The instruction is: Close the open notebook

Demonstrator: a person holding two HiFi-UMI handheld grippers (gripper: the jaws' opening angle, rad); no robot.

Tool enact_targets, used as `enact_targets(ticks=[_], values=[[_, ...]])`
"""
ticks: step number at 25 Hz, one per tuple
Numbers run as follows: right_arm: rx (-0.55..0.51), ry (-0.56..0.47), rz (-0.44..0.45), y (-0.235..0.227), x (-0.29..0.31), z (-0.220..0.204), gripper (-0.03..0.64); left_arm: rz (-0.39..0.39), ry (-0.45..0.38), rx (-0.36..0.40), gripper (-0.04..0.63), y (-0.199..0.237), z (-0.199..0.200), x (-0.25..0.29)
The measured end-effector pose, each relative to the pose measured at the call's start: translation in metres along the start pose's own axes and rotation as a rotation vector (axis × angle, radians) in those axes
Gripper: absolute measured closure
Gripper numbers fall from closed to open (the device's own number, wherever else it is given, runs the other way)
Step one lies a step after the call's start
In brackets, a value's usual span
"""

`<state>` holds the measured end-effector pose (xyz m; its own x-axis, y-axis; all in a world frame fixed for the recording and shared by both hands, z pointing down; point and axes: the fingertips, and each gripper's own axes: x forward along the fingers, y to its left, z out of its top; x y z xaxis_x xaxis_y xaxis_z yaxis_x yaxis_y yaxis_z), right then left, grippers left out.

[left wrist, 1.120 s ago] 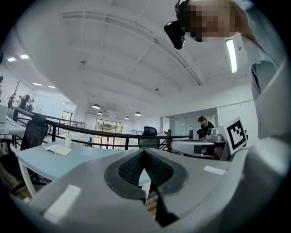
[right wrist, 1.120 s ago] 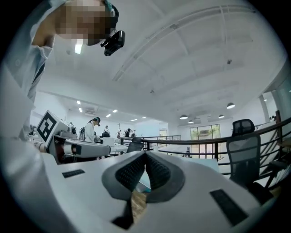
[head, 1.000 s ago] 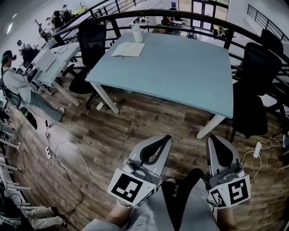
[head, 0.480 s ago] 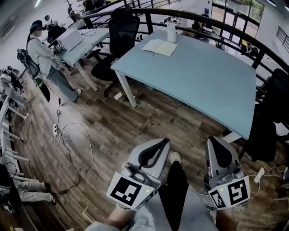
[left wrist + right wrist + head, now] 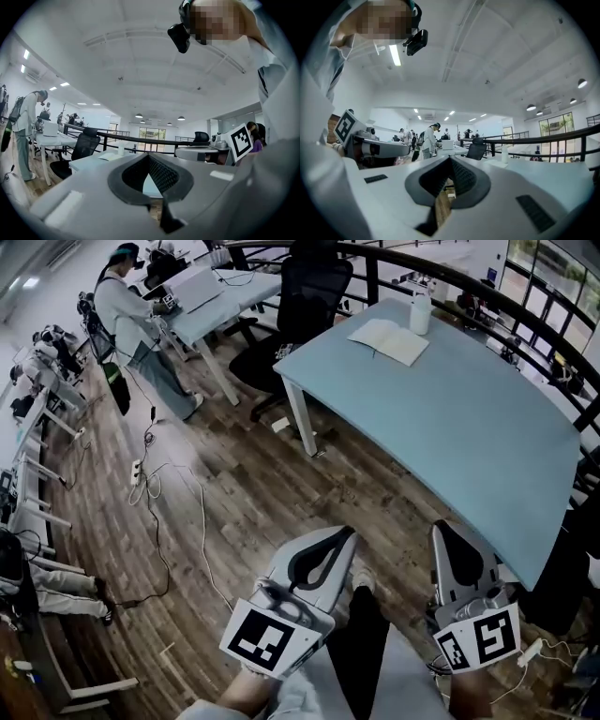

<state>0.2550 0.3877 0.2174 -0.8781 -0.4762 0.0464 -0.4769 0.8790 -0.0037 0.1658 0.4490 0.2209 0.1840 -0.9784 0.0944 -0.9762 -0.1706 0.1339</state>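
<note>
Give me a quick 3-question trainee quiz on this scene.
1. True or false: the notebook lies open on the table.
2. What stands by the notebook? A) white bottle B) mug C) stapler
3. Fill in: the left tool and right tool both have jaws ___ and hold nothing.
Key: 1 true; 2 A; 3 shut.

Bright ceiling lights [image 5: 395,54], fisheye-bent edges, dark vignette, soft foreground
</note>
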Motion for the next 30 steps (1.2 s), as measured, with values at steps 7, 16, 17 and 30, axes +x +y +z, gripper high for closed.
enact_targets(ticks=[7, 16, 17, 30], values=[[-0.006, -0.001, 0.099, -0.029, 0.071, 0.005, 0.615, 0.1, 0.001, -0.02, 0.592, 0.05, 0.008, 0.04], [-0.016, -0.002, 0.196, -0.065, 0.136, 0.012, 0.615, 0.19, -0.003, -0.004, 0.592, 0.093, 0.025, 0.087], [-0.02, -0.001, 0.199, -0.068, 0.141, 0.012, 0.615, 0.195, -0.003, -0.004, 0.592, 0.097, 0.027, 0.092], [0.018, -0.003, 0.212, -0.089, 0.197, 0.007, 0.615, 0.272, 0.039, -0.002, 0.592, 0.141, 0.021, 0.105]])
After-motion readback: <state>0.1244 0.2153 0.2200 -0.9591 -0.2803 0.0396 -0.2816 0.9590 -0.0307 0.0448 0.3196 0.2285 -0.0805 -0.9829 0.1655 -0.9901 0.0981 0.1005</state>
